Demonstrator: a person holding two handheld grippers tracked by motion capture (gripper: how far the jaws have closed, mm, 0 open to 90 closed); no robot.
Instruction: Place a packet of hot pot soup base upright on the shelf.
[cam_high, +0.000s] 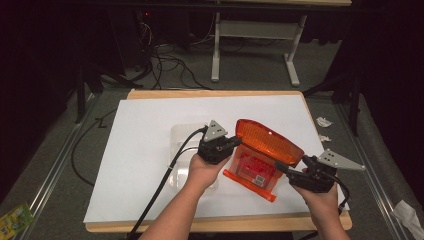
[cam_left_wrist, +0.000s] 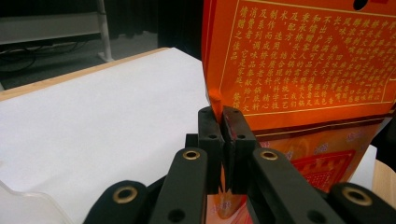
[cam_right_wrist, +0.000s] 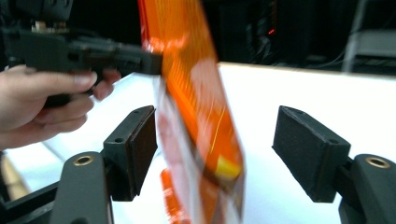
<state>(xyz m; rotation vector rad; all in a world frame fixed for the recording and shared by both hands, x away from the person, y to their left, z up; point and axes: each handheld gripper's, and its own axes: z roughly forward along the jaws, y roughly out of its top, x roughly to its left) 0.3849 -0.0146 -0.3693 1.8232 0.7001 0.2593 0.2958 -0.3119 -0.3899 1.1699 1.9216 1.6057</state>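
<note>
Two grippers meet an orange packet (cam_high: 260, 150) at centre frame: left gripper (cam_high: 235, 142) clamped on its edge, right gripper (cam_high: 281, 168) spread apart around it.

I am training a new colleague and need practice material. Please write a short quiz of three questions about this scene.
1. True or false: the left tool is shut on the edge of the orange bag.
2. The right tool is: A) shut on the bag, B) open with the bag between its jaws, C) resting on the white sheet.
3. Fill in: a clear plastic ___ lies beside the left hand.

Key: 1 true; 2 B; 3 container.
</note>
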